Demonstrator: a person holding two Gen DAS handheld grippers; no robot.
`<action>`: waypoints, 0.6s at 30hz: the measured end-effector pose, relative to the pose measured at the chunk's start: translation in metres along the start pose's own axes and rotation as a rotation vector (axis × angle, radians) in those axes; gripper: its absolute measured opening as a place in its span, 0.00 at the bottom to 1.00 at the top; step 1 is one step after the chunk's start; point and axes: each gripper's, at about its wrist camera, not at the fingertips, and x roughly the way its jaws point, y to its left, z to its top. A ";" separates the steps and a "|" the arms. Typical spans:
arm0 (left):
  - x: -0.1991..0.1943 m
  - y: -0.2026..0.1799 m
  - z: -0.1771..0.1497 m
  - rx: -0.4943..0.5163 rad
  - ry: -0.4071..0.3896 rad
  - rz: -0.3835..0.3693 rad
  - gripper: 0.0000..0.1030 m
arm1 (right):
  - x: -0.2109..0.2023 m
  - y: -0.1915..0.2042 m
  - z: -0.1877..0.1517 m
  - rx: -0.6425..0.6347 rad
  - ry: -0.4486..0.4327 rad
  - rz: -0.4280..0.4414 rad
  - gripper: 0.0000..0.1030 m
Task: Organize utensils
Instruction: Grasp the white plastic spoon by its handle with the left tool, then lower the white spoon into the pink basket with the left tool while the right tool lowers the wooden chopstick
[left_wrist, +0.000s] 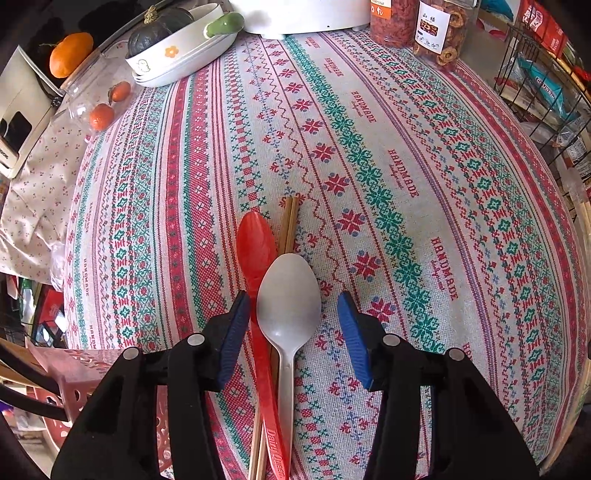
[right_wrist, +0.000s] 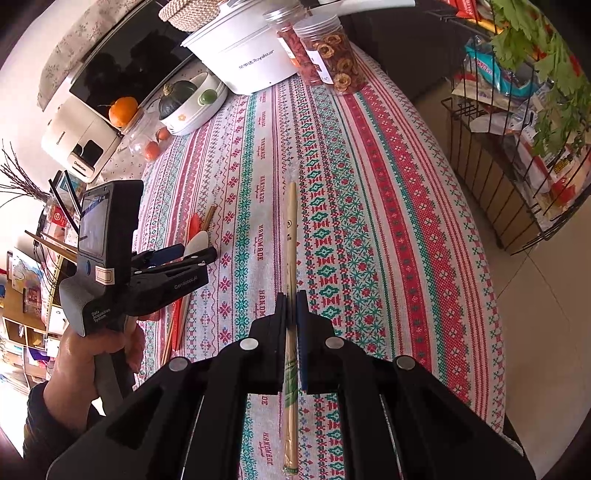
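A counter (left_wrist: 424, 122) covered in a red, green and white cross-stitch patterned cloth fills both views. In the left wrist view, the left hand-held gripper (left_wrist: 293, 332) points steeply down at a small cluster of utensils lying together on the cloth: a grey spoon (left_wrist: 289, 295), a red plastic spoon (left_wrist: 256, 251) touching its left side, and a pair of brown chopsticks (left_wrist: 289, 221) partly beneath them. The blue pads (left_wrist: 236, 332) stand partly apart on either side of the grey spoon's bowl without pressing on it. In the right wrist view, the right hand-held gripper (right_wrist: 291, 314) is clamped tight on a pair of wrapped disposable chopsticks (right_wrist: 291, 229), which run straight forward above the cloth. The person's left hand (right_wrist: 85, 354) grips the other tool's handle at the left. At the far edge sit a white appliance (right_wrist: 247, 55), two jars of dried fruit (right_wrist: 332, 55) and a white dish holding a dark squash (right_wrist: 177, 98).
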 end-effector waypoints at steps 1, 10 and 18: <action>-0.001 0.000 -0.001 0.010 -0.005 0.011 0.33 | 0.000 0.000 0.000 -0.001 0.000 -0.002 0.05; -0.043 -0.005 -0.026 0.058 -0.126 -0.109 0.32 | -0.015 0.011 0.002 -0.033 -0.086 -0.016 0.05; -0.131 0.006 -0.066 0.069 -0.396 -0.274 0.32 | -0.034 0.021 0.002 -0.025 -0.171 -0.006 0.05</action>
